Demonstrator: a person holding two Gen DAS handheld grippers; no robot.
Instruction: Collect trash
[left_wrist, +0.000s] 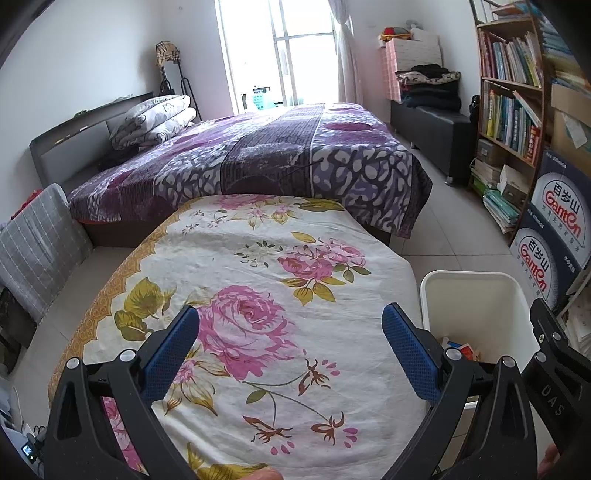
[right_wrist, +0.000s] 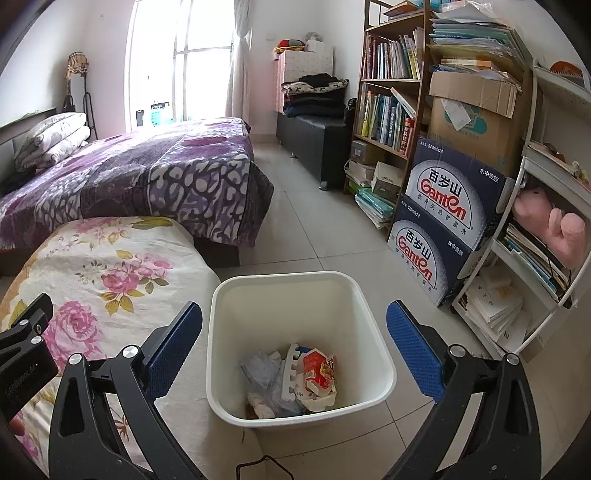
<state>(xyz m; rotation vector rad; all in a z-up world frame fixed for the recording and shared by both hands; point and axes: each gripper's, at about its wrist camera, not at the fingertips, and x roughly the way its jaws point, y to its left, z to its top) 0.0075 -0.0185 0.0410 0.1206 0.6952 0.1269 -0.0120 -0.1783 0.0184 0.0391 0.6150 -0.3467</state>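
A white plastic bin (right_wrist: 295, 306) stands on the tiled floor beside a table with a floral cloth (left_wrist: 258, 280). Inside the bin lies trash: a red and white wrapper (right_wrist: 319, 369), a white foam piece (right_wrist: 290, 373) and crumpled clear plastic (right_wrist: 258, 369). My right gripper (right_wrist: 295, 328) hovers above the bin, open, with nothing between its blue pads. My left gripper (left_wrist: 290, 332) is open over the floral cloth, with nothing in it. In the left wrist view the bin (left_wrist: 476, 306) shows at the right, with part of the right gripper's body (left_wrist: 554, 354) over it.
A bed with a purple cover (left_wrist: 258, 155) lies beyond the table. Bookshelves (right_wrist: 391, 92), stacked water cartons (right_wrist: 443, 221) and a white rack (right_wrist: 546, 229) line the right wall. A dark bench with folded clothes (right_wrist: 314, 122) stands at the back. Tiled floor (right_wrist: 314, 229) runs between.
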